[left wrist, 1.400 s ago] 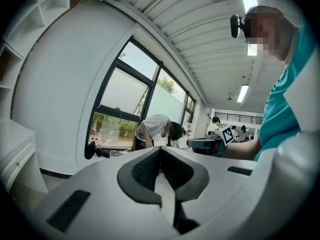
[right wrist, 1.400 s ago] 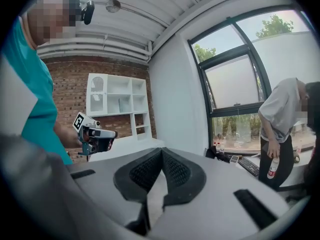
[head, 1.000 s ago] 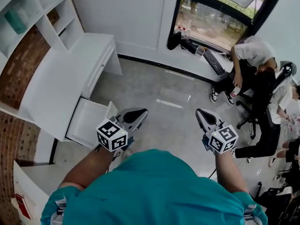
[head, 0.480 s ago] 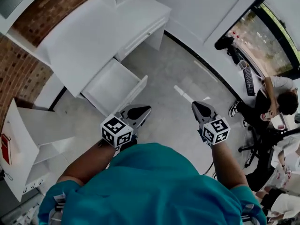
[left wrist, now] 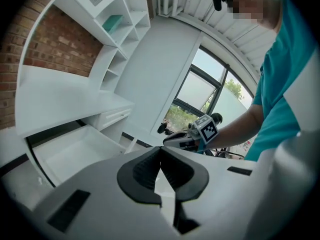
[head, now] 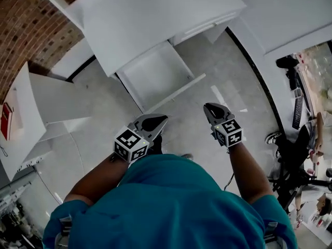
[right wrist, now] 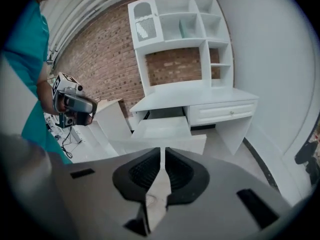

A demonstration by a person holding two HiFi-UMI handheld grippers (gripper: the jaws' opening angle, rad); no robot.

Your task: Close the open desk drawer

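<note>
Drawer [head: 155,72] of the white desk [head: 150,19] stands pulled well out from the desk's front edge, its front panel facing both grippers. Short of that panel, over the grey floor [head: 189,131], hangs the left gripper [head: 154,122]; its jaws meet at the tips and grip nothing. Beside it, apart, the right gripper [head: 212,111] points the same way, its jaws drawn together to a thin slit with nothing between them. Neither gripper touches the drawer. Seen from the right gripper view, the open drawer sits under the left part of the desk top, next to a closed drawer [right wrist: 222,113] at the right end. A white shelf unit [right wrist: 175,24] rises from the desk's back edge against a brick wall [head: 26,35]. The person's teal shirt [head: 171,206] fills the bottom of the head view, both forearms reaching forward. A window [left wrist: 197,91] shows beyond the desk's far end.
</note>
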